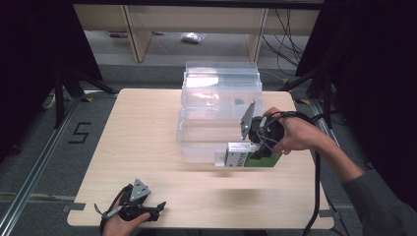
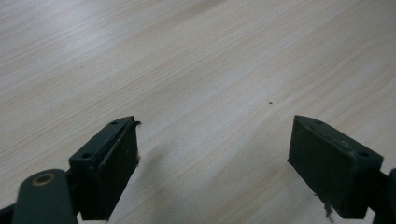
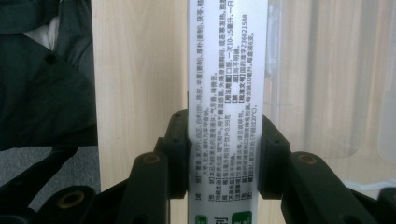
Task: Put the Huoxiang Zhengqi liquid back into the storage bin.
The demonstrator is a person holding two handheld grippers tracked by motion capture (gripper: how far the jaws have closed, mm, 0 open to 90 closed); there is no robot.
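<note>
A white and green medicine box (image 1: 248, 156) printed with small text hangs just above the table at the front right corner of a clear plastic bin (image 1: 220, 110). My right gripper (image 1: 255, 150) is shut on it. In the right gripper view the box (image 3: 227, 70) runs up between the two jaws, clamped on both narrow sides, with the bin wall (image 3: 327, 79) beside it. My left gripper (image 1: 155, 209) rests at the table's near left edge, held by a hand. Its jaws stand wide apart over bare wood (image 2: 205, 88) with nothing between them.
The light wooden table (image 1: 142, 137) stands on a grey floor with black tripod legs (image 1: 64, 88) at the left and right. Cables (image 1: 317, 191) trail off the right edge. Wooden shelving (image 1: 142, 29) stands behind. A person's dark clothing (image 3: 42, 79) lies past the near edge.
</note>
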